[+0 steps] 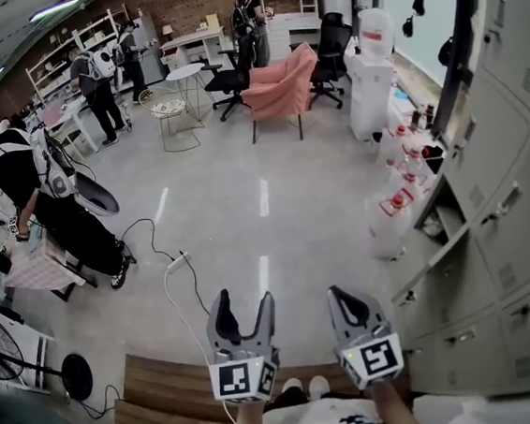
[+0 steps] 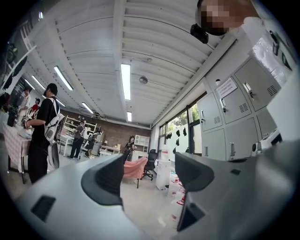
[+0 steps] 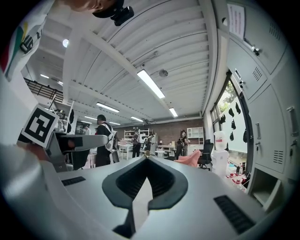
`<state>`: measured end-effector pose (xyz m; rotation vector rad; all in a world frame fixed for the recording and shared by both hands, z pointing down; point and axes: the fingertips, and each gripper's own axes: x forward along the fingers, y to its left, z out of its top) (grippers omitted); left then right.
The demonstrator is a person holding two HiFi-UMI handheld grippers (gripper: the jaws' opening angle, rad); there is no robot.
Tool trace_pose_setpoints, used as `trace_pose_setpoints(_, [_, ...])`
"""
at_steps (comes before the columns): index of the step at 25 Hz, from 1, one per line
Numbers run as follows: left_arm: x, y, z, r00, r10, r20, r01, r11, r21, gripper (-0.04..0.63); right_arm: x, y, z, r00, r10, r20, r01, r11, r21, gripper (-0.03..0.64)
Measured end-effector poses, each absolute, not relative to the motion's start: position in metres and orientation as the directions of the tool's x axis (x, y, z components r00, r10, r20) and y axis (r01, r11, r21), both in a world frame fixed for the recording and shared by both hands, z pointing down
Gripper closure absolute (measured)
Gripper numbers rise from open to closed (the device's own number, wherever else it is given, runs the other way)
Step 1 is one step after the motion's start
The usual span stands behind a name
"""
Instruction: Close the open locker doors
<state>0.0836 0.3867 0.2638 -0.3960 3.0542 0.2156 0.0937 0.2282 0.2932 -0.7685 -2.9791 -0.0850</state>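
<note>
Grey metal lockers [image 1: 516,180] line the right wall, and one low compartment [image 1: 440,223] stands open with its door swung out. The right gripper view shows that open compartment [image 3: 265,187] at lower right; the left gripper view shows the lockers [image 2: 234,108] with shut doors. My left gripper [image 1: 245,300] is held level at the bottom centre, jaws spread wide [image 2: 149,168] with nothing between them. Beside it, my right gripper [image 1: 349,296] is shut, its tips meeting [image 3: 146,158] on nothing. Both are well short of the lockers.
A wooden bench [image 1: 162,401] lies below the grippers. A white cable [image 1: 182,271] trails over the floor. Water bottles [image 1: 393,216] and a dispenser [image 1: 369,82] stand by the lockers. A pink-draped chair [image 1: 280,87], tables and several people [image 1: 47,201] fill the far and left sides.
</note>
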Motion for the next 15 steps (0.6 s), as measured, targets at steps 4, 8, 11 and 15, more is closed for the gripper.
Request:
trace_pose_setpoints(4, [0.086, 0.389, 0.274, -0.975, -0.212, -0.068, -0.219, 0.968, 0.123, 0.276, 0.085, 0.226, 0.31, -0.861, 0.498, 0.1, 0.503, 0.864, 0.034, 0.611])
trace_pose_setpoints(8, [0.073, 0.403, 0.278, -0.983, -0.17, -0.071, -0.179, 0.974, 0.14, 0.278, 0.071, 0.236, 0.312, -0.837, 0.542, 0.079, 0.546, 0.836, 0.054, 0.611])
trace_pose_setpoints(11, [0.044, 0.404, 0.276, -0.982, -0.166, -0.095, -0.178, 0.974, 0.137, 0.276, 0.043, 0.238, 0.308, -0.834, 0.548, 0.058, 0.551, 0.832, 0.065, 0.611])
trace_pose_setpoints(15, [-0.005, 0.404, 0.293, -0.976, -0.181, -0.118, -0.196, 0.972, 0.132, 0.278, -0.004, 0.241, 0.322, -0.835, 0.549, 0.039, 0.55, 0.831, 0.08, 0.611])
